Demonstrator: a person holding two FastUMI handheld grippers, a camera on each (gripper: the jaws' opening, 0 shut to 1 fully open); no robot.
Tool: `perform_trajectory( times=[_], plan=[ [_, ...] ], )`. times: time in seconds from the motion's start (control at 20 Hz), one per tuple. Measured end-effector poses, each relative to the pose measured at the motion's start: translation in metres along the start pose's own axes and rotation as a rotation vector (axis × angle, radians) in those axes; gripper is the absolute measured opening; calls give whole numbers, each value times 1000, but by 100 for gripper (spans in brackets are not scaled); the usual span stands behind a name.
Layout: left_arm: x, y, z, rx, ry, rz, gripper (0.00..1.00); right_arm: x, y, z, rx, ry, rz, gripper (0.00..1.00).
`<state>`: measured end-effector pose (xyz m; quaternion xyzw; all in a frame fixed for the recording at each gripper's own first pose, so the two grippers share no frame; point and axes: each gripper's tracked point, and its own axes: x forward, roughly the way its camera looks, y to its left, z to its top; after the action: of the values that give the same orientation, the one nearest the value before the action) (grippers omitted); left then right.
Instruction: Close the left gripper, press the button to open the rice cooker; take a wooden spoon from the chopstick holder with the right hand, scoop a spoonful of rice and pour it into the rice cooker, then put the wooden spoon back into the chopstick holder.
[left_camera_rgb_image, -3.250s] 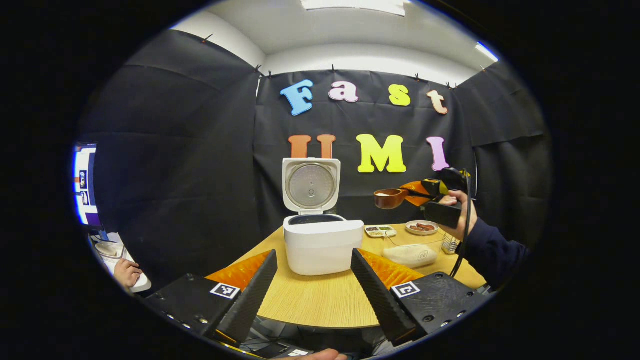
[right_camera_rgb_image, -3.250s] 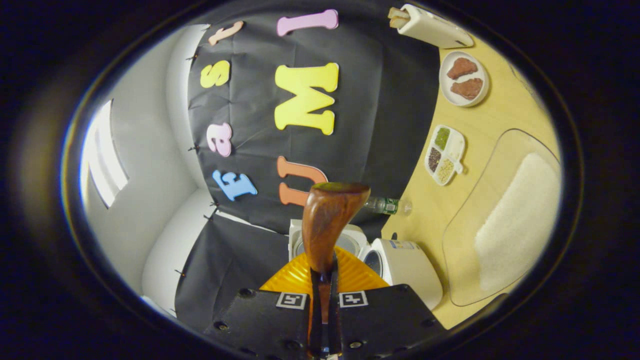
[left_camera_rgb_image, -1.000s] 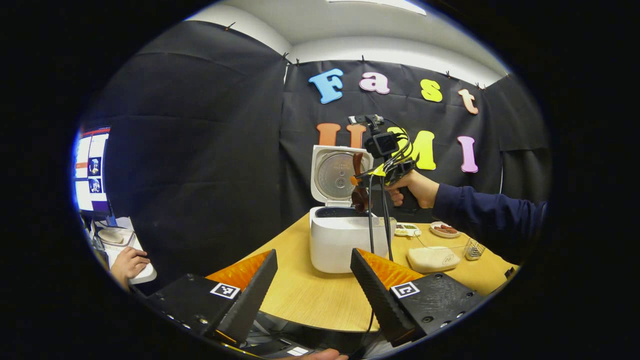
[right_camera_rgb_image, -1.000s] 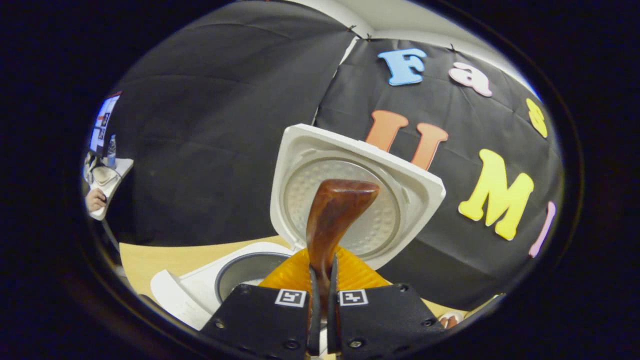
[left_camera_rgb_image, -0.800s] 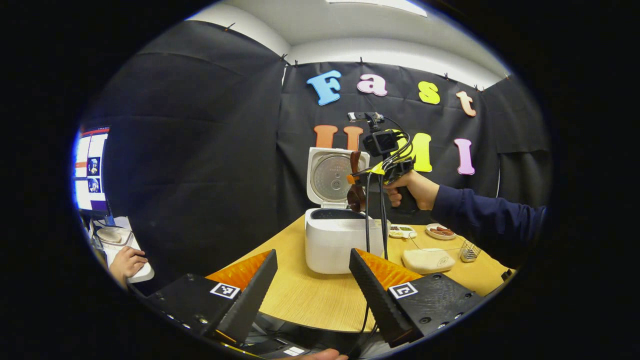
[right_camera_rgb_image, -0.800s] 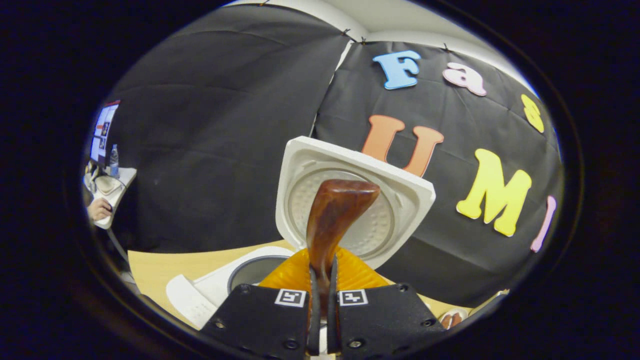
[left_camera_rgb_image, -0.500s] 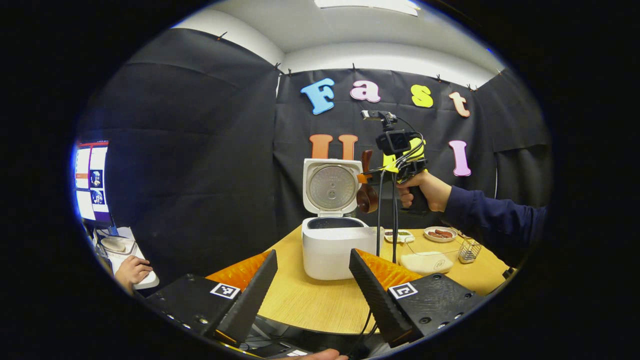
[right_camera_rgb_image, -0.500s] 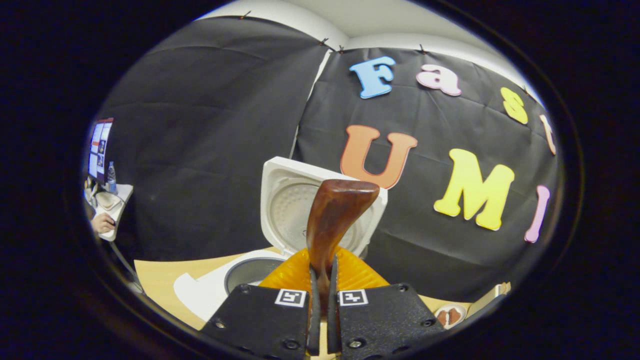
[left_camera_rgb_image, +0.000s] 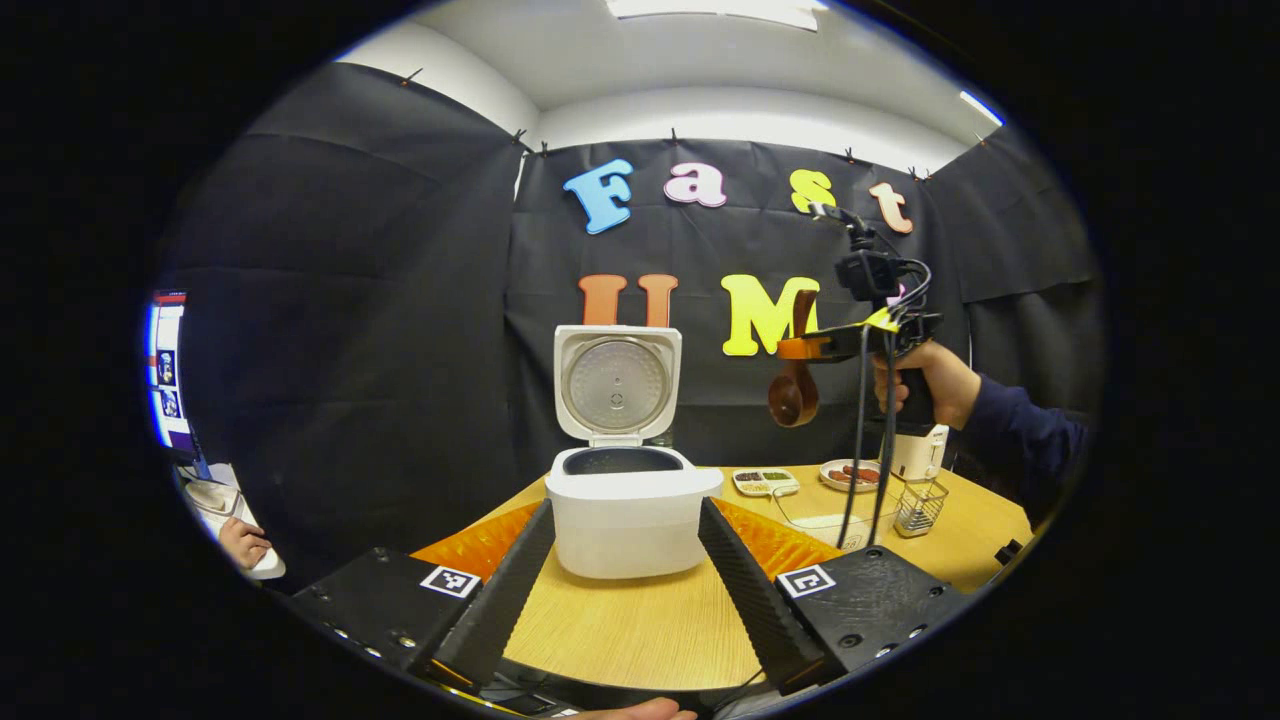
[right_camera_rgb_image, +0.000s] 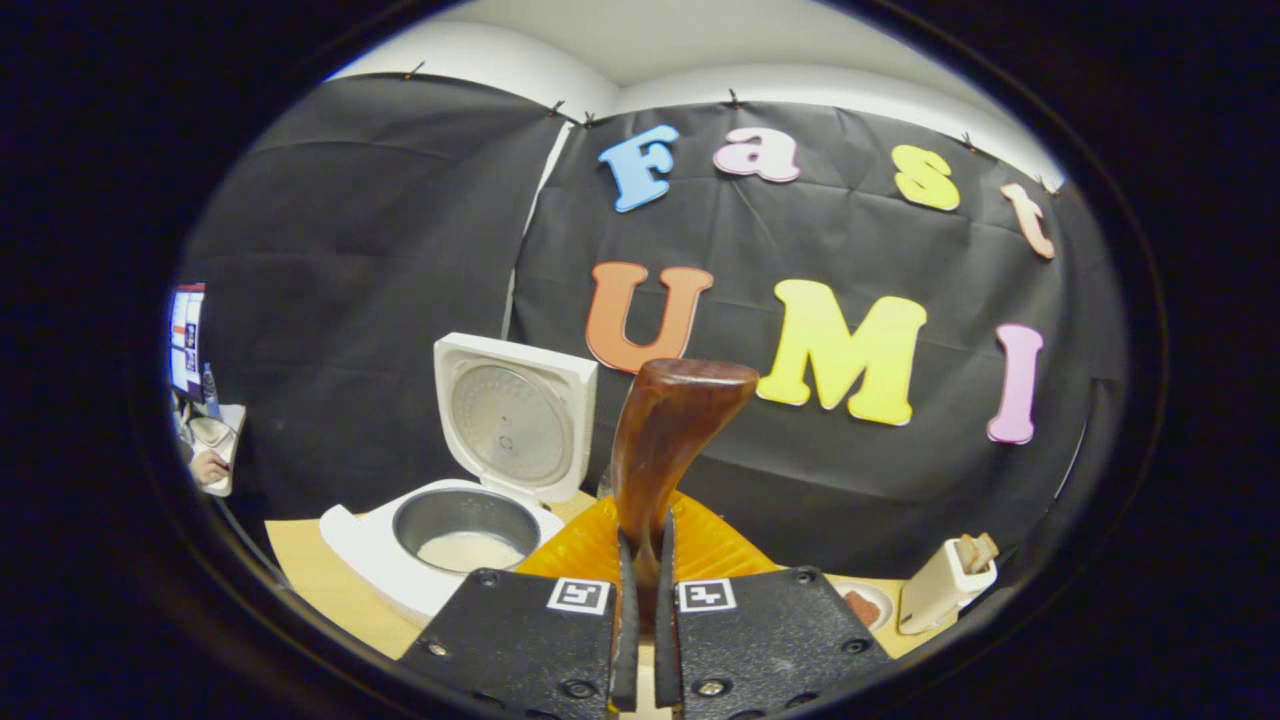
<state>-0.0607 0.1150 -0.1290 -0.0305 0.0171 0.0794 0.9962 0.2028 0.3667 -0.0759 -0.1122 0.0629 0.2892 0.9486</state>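
Black-draped booth around a pale wooden counter (left_camera_rgb_image: 640, 620), with a white rice cooker with its lid raised (left_camera_rgb_image: 634, 505) standing on it.

From the left gripper view: left gripper (left_camera_rgb_image: 625, 585) low over the near counter edge, fingers spread wide and holding nothing, the cooker framed between them. Farther off at right, right gripper (left_camera_rgb_image: 822, 347) held high in a hand (left_camera_rgb_image: 925, 380) with a dark blue sleeve, well above the counter and to the right of the cooker. Dark brown wooden spoon (left_camera_rgb_image: 795, 385) hanging bowl-down from it. Below it a small divided white dish of grains (left_camera_rgb_image: 764, 483), a white plate with reddish pieces (left_camera_rgb_image: 848, 474), a clear container (left_camera_rgb_image: 830, 515), a wire holder (left_camera_rgb_image: 918, 507) and a white chopstick holder (left_camera_rgb_image: 917, 451).

From the right gripper view: fingers clamped tight on the spoon's handle, spoon (right_camera_rgb_image: 665, 450) rising straight ahead. White rice in the cooker's grey inner pot (right_camera_rgb_image: 468, 530), unseen from the left gripper view. Chopstick holder (right_camera_rgb_image: 945, 585) at lower right.

Against a second ago: right gripper no longer over the pot but drawn away to the right; lid far smaller in its view.
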Motion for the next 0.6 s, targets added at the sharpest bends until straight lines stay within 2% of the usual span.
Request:
perform_trajectory(
  times=[0.3,0.6],
  plan=[
    [28,-31,3,0,-12,-37,93,-67,-89,-5,5,-40,-101,12],
    [47,-48,4,-29,-35,-52,93,-125,-162,-35,48,-51,-231,12]
  ],
)
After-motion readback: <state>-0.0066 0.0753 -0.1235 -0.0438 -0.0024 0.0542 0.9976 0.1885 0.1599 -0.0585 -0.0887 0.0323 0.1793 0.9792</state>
